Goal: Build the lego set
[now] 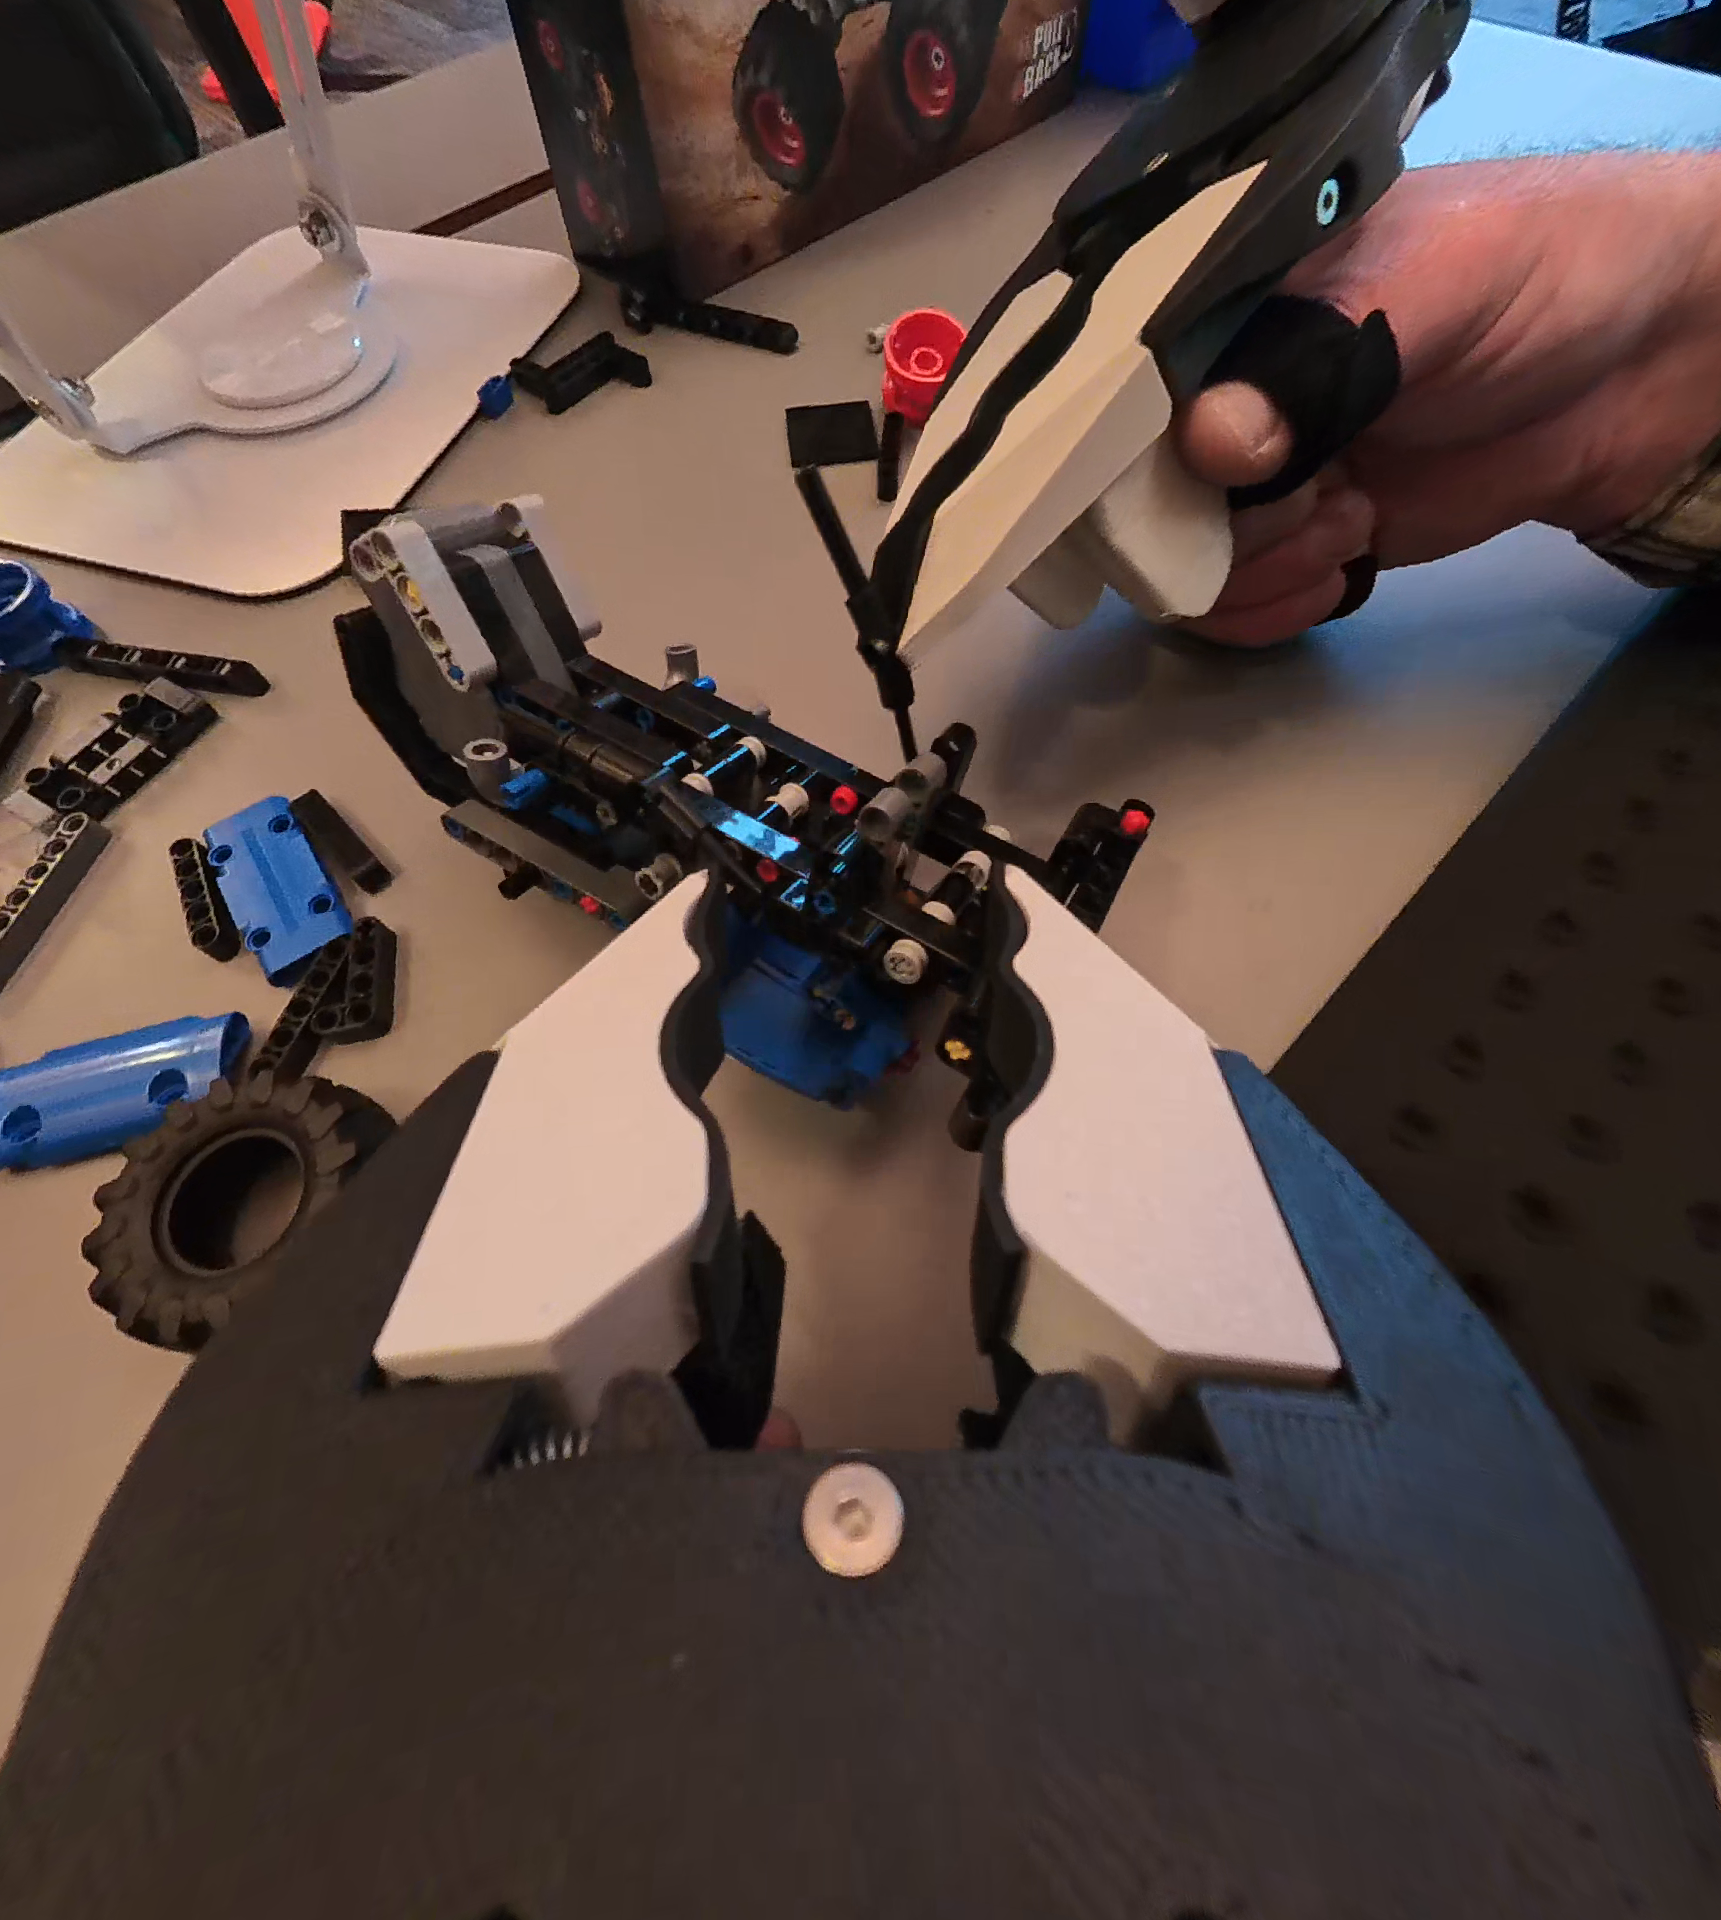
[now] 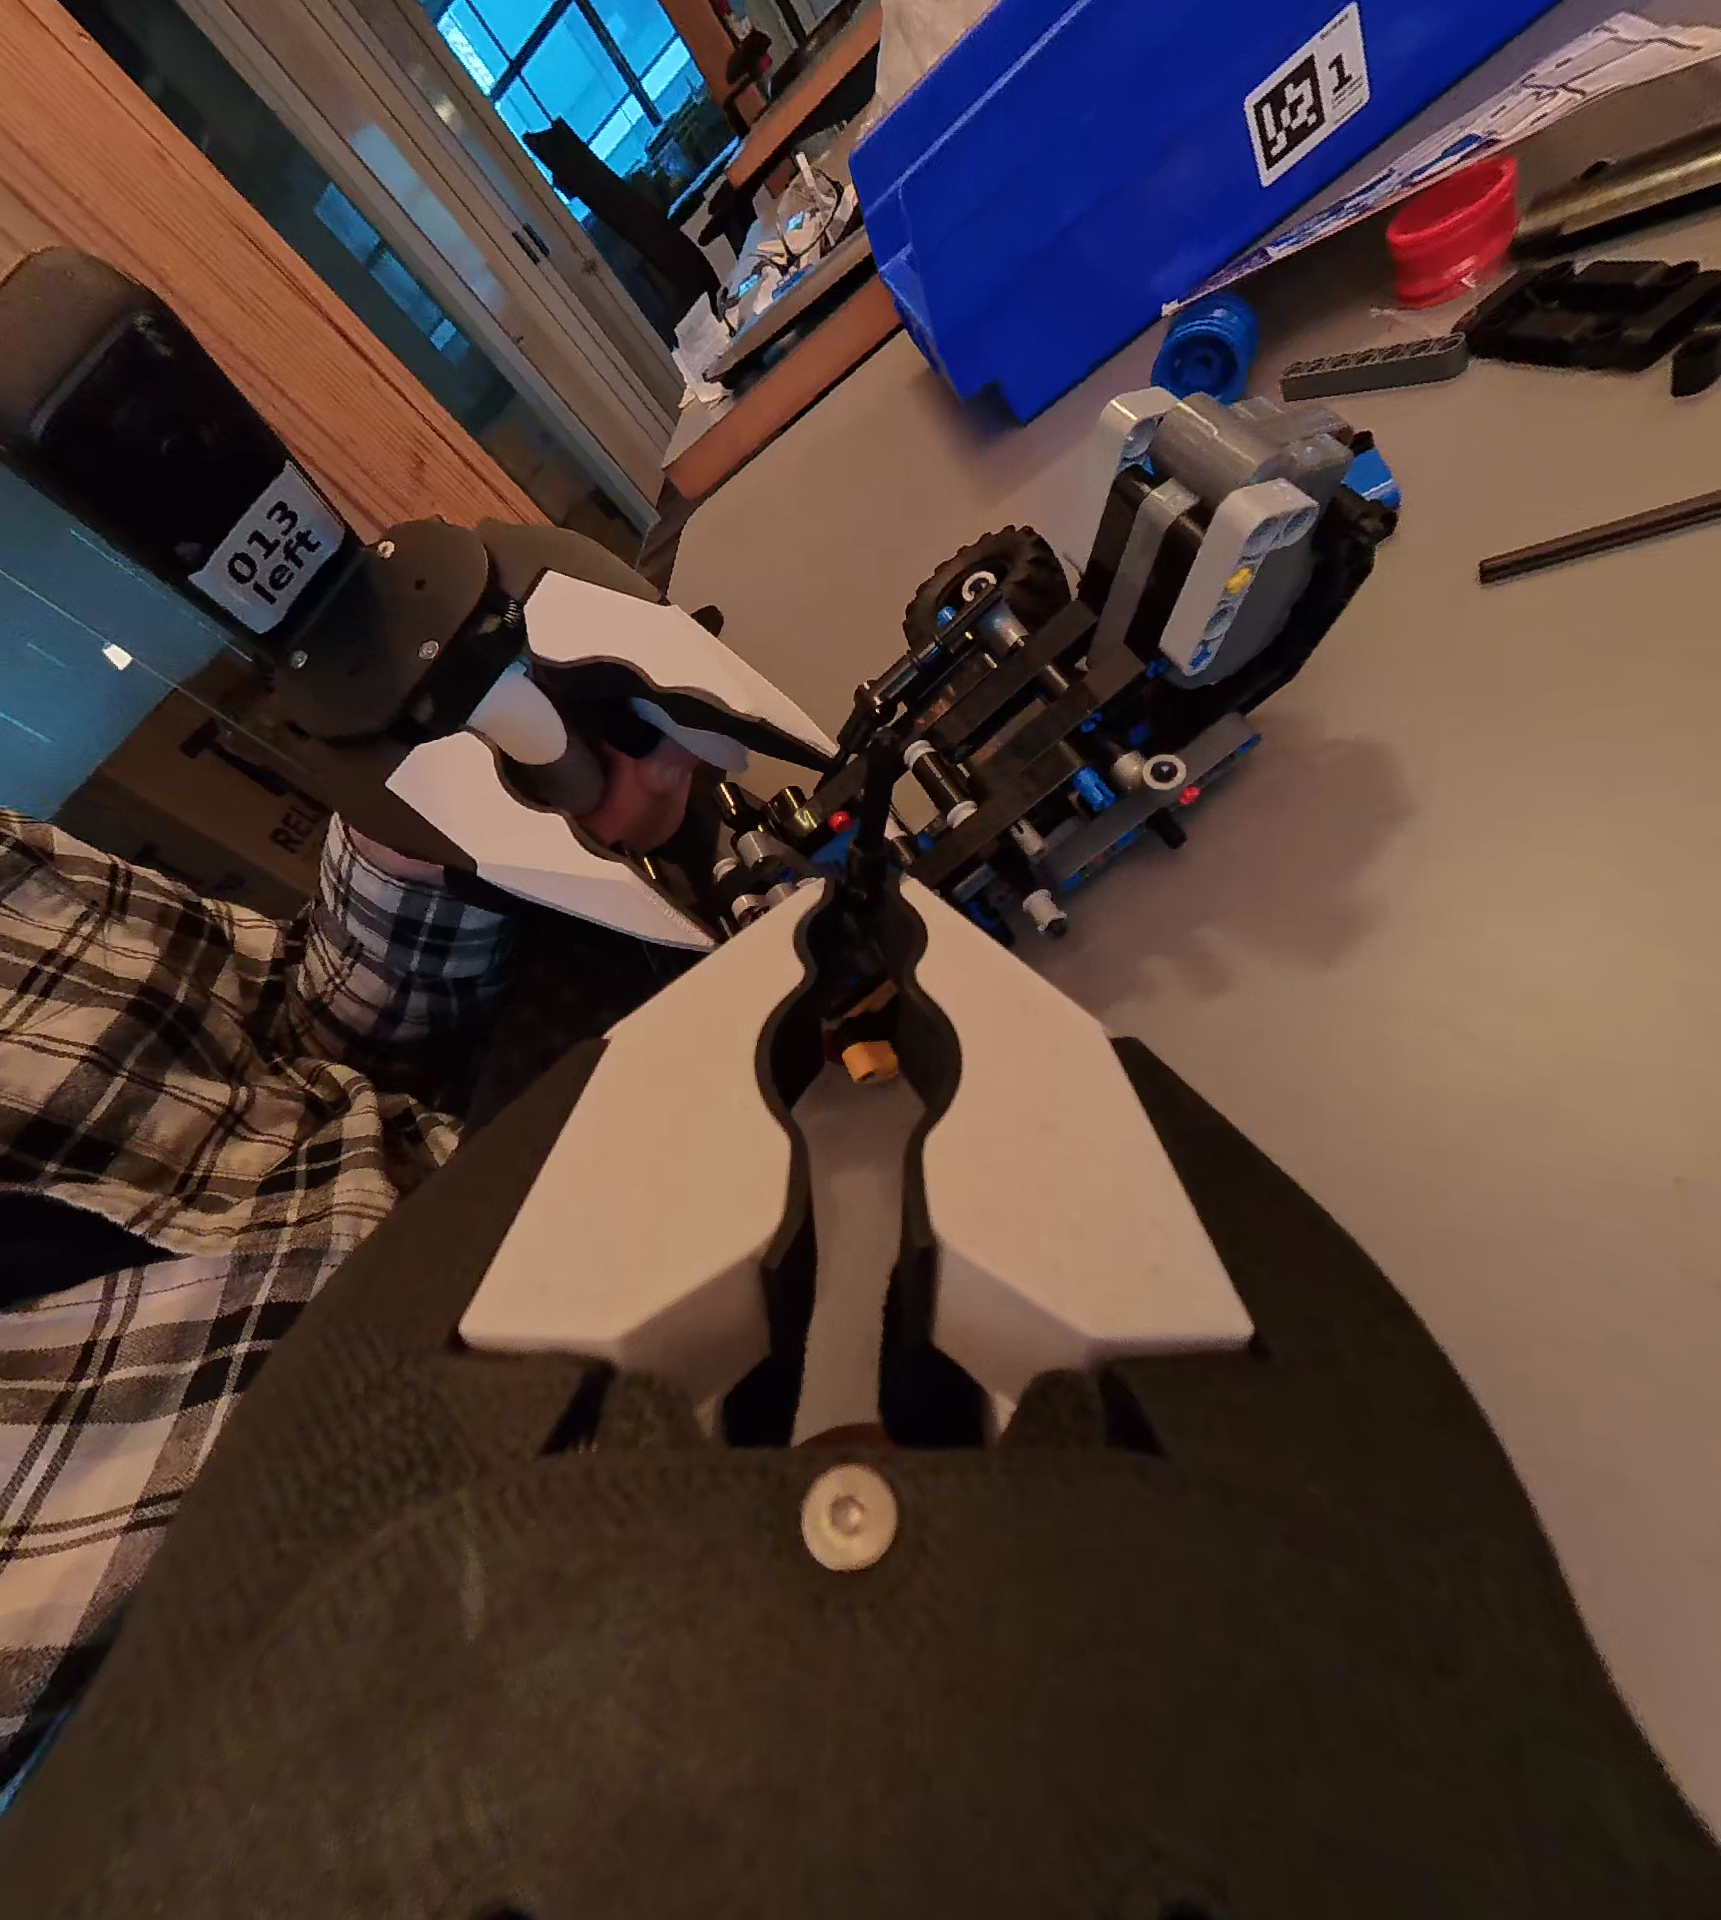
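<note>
The bench looked smooth and matt grey. The chassis was glossy plastic, the tyre dull rubber. The sleeve was plaid cloth

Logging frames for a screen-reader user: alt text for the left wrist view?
The left tool grips the near end of a half-built black, grey and blue lego chassis on a grey table, while the right tool pushes a thin black axle down into it. Loose parts lie left.
</note>
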Demonstrator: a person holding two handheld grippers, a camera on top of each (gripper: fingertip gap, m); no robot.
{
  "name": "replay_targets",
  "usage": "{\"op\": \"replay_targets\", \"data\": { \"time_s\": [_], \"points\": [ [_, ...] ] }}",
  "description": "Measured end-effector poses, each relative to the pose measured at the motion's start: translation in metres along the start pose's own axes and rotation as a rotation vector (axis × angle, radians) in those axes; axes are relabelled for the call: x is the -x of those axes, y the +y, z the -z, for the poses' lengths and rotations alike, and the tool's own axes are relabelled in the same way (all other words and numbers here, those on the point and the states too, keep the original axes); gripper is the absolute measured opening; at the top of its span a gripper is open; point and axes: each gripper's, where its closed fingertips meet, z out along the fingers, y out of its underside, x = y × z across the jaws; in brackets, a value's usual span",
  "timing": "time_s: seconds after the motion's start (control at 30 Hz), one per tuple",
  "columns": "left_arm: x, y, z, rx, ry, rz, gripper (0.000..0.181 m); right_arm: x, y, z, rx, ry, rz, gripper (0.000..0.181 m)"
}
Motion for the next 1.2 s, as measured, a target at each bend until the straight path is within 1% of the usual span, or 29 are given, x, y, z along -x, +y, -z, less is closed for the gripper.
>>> {"op": "replay_targets", "data": {
  "time_s": [0.27, 0.43, 0.57, 0.73, 1.2],
  "points": [
    [-0.001, 0.0, 0.001, -0.006, 0.008, -0.011, 0.045, -0.003, 0.001, -0.002, 0.008, 0.007, -0.011, 0.005],
    [0.004, 0.006, 0.006, 0.004, 0.026, 0.007, 0.046, -0.005, 0.0, -0.002, 0.006, 0.01, -0.019, 0.005],
    [0.005, 0.004, 0.012, -0.018, 0.068, 0.041, 0.045, -0.004, 0.0, -0.002, 0.011, 0.009, -0.013, 0.005],
    [0.009, 0.011, 0.015, 0.004, 0.058, 0.039, 0.046, -0.003, 0.001, -0.002, 0.014, 0.003, -0.007, 0.005],
    [0.018, 0.01, 0.018, -0.017, 0.078, 0.094, 0.047, -0.001, 0.002, -0.003, 0.019, -0.001, -0.002, 0.005]
  ]
}}
